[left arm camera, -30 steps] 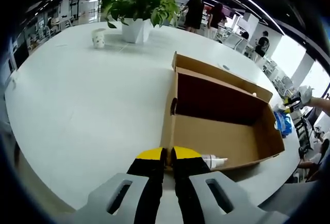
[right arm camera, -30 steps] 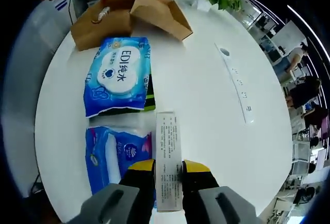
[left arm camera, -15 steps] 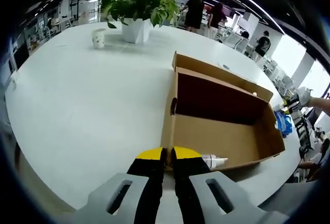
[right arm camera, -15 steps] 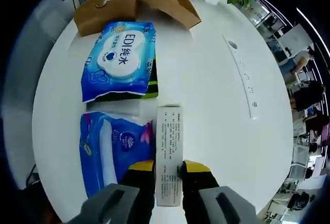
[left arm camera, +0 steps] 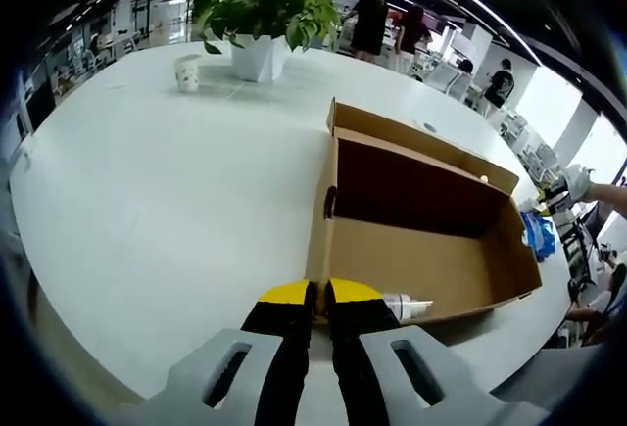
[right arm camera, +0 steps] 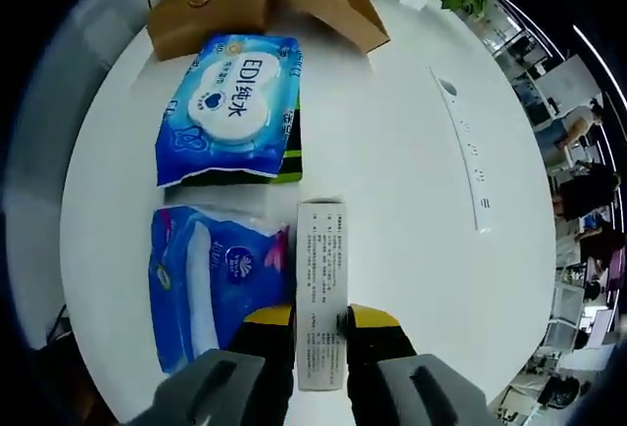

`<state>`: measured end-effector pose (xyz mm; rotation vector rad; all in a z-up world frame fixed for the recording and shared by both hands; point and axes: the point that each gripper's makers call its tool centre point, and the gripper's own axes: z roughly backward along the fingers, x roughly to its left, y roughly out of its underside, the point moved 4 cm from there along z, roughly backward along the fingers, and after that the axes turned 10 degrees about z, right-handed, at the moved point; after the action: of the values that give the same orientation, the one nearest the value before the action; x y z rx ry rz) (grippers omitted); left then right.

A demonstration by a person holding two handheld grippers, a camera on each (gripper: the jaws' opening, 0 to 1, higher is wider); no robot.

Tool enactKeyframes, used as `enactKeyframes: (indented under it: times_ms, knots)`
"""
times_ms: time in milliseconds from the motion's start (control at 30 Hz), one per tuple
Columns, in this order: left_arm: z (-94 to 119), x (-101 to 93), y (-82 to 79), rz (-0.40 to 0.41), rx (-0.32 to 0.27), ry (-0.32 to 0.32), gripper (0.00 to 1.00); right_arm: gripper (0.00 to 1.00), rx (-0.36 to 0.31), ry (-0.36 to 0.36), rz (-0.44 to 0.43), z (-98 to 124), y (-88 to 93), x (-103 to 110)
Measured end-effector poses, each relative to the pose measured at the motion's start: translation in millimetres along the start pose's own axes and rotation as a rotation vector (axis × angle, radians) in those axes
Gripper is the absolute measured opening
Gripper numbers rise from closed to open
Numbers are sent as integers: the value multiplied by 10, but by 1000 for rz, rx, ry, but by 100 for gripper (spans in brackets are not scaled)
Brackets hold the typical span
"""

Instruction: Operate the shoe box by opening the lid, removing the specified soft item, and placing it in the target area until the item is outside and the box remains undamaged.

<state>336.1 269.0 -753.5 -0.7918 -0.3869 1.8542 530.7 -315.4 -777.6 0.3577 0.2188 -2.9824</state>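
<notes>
Near the white table's (left arm camera: 147, 181) edge, the left gripper (left arm camera: 321, 294) pinches the open cardboard shoe box (left arm camera: 421, 230) by its thin brown wall, jaws nearly together; a small white bottle (left arm camera: 407, 306) lies inside, partly hidden. On the right gripper view, the right gripper (right arm camera: 321, 316) clamps a flat printed white carton (right arm camera: 321, 279) beside a glossy blue tissue pack (right arm camera: 211, 284); a crinkled blue wipes pack (right arm camera: 233, 103) covers something dark underneath, hard to make out.

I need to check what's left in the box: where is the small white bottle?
In the left gripper view the bottle lies on its side in the open box's near corner, just right of the left claw, which is shut on the box's near wall.
</notes>
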Motion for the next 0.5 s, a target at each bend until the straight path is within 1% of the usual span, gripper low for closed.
enactKeyframes:
  times_ms: [133, 333, 367, 433, 500]
  knots:
    - [-5, 11, -2, 6, 0, 4, 4, 22, 8, 11, -6, -3, 17, -13]
    - [-6, 18, -5, 6, 1, 5, 4, 24, 9, 20, -14, 21, 16, -16]
    - [-6, 17, -5, 6, 0, 5, 4, 25, 7, 23, -25, 26, 20, -24]
    - [-4, 16, -5, 6, 1, 5, 4, 30, -8, 19, -93, 48, 23, -16]
    - [0, 6, -3, 4, 1, 4, 4, 29, -17, 29, -92, 87, 21, -27]
